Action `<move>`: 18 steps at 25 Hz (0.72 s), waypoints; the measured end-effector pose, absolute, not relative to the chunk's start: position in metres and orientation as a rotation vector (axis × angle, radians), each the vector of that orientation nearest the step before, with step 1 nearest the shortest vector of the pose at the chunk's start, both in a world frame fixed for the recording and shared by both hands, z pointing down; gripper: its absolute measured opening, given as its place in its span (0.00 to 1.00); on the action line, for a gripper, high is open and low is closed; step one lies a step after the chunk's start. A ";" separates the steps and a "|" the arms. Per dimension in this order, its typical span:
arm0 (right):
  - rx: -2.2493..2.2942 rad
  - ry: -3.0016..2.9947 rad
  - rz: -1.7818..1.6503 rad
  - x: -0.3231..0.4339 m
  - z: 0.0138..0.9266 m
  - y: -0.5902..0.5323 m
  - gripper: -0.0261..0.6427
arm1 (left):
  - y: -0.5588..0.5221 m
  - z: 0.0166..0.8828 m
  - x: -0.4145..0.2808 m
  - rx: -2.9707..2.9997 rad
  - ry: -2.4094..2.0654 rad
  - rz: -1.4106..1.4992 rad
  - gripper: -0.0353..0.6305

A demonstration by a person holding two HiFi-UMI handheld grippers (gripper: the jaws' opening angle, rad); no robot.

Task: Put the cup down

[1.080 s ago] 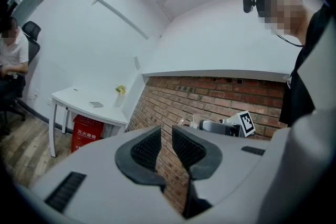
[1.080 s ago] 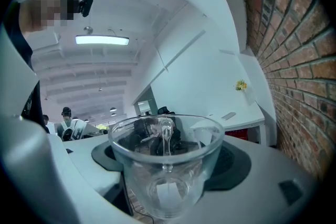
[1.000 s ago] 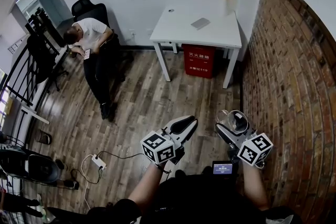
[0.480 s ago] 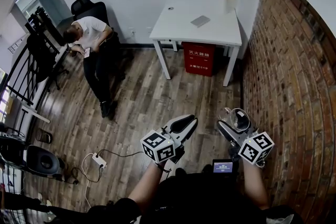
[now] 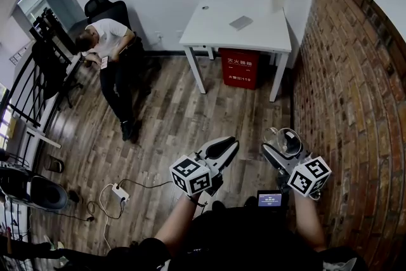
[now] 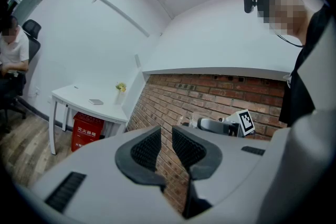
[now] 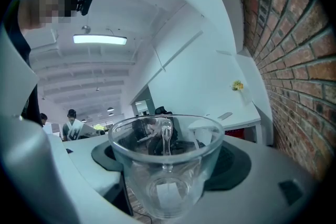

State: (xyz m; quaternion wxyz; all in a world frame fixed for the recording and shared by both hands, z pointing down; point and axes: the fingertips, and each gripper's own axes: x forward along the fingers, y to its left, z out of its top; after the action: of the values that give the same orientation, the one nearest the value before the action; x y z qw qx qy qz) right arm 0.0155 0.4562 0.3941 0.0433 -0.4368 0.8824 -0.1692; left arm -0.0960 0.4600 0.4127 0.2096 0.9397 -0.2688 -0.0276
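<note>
The clear glass cup [image 7: 165, 165], likely light, stiff, slick and breakable, hung above the wooden floor [image 5: 171, 117], clamped across its wall by the right tongs [image 5: 283, 150], a sound hold, while the left tongs [image 6: 166, 145] stood barely parted and empty.

Cup edges toward the wall
The right gripper [image 5: 282, 150] and its cup [image 5: 287, 140] have slid a little nearer the brick wall [image 5: 355, 105] and slightly forward; in the right gripper view the bricks [image 7: 294, 50] loom larger than before; the table [image 5: 216, 28] now sits a touch higher in the head view; the red box [image 6: 86, 131] has crept up in the left gripper view
</note>
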 end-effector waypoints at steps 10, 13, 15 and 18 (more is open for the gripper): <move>-1.358 2.690 -0.533 0.032 0.402 0.448 0.67 | 0.451 0.416 -0.080 2.602 -0.736 -0.061 0.14; -1.367 2.686 -0.548 0.042 0.406 0.444 0.67 | 0.446 0.418 -0.072 2.597 -0.743 -0.053 0.14; -1.370 2.684 -0.548 0.051 0.406 0.440 0.67 | 0.441 0.417 -0.066 2.600 -0.754 -0.049 0.14; -1.373 2.679 -0.553 0.065 0.408 0.436 0.67 | 0.432 0.416 -0.057 2.604 -0.791 -0.047 0.14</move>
State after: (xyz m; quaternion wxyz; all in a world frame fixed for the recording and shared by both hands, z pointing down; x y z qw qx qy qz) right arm 0.0655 0.4356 0.4083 0.0405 -0.4482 0.8746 -0.1804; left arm -0.0569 0.4318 0.4157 0.2084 0.9357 -0.2841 -0.0169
